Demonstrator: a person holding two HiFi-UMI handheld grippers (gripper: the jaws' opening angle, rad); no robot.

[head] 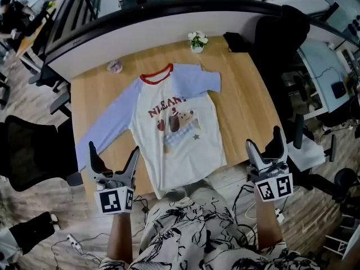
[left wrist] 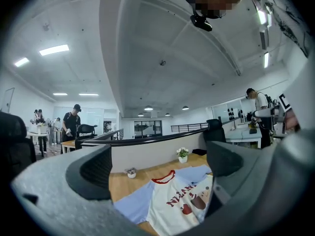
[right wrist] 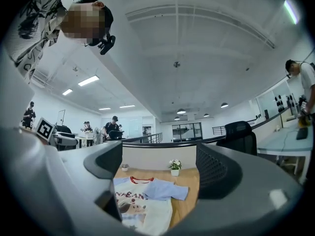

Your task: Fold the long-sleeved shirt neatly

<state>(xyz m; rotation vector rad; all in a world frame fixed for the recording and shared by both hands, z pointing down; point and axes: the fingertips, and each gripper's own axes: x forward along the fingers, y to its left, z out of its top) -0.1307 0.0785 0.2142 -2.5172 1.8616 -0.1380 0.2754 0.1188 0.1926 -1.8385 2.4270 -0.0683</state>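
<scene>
**A:** Where's the shirt [head: 174, 122]?

**B:** Flat on the wooden tabletop [head: 247, 103], print side up, with the red collar at the far side. The hem sits at the near edge, right in front of the person.

**A:** And the grippers?

**B:** The left gripper [head: 114, 151] is at the near edge with its jaws wide apart and nothing between them. It's close to the cuff of the long sleeve, which runs out diagonally toward it. I can't tell whether they touch.

**A:** The other side?

**B:** The right gripper [head: 263, 139] has its jaws apart too, and it's empty. It's off to the right of the hem corner, clear of the cloth. On that side the sleeve shows only as a short blue flap by the shoulder.

**A:** What's the fabric like?

**B:** Soft knit, with a white body, pale blue sleeves and red ribbed neck trim. There's red lettering over a cartoon dog, and a few light creases across the chest.

**A:** Any containers?

**B:** Two, both along the far edge. A small white pot [head: 197, 41] holds white flowers and green leaves just beyond the collar. A smaller pot [head: 115, 66] sits further left, but what's in it is too blurred to name.
</scene>
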